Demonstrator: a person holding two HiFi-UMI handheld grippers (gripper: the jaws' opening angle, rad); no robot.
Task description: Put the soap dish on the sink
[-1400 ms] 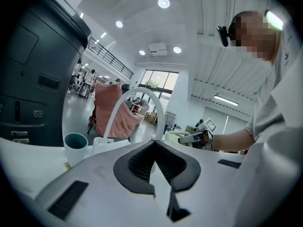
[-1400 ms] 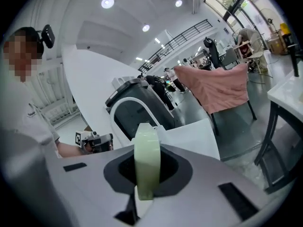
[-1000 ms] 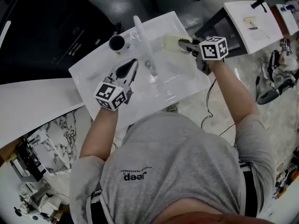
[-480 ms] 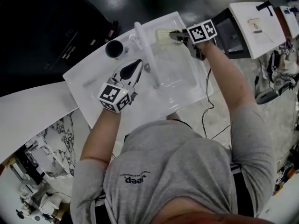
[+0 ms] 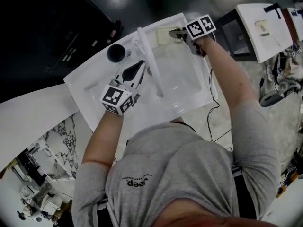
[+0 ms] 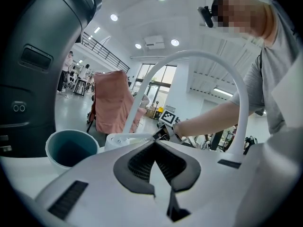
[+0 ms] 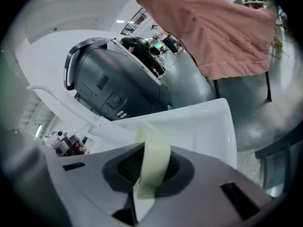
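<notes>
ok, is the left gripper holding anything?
No. In the left gripper view, the left gripper has its jaws together at the tips, with nothing between them.

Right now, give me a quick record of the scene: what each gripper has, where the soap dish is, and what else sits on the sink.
Right gripper: shut on the soap dish by its edge; jaws have just eased open slightly
Dish place: over the sink back rim, right of the faucet; contact unclear
Left gripper: shut, empty, above the basin
Faucet: white, arched, at the back middle
Cup: dark, upright, on the rim left of the faucet
</notes>
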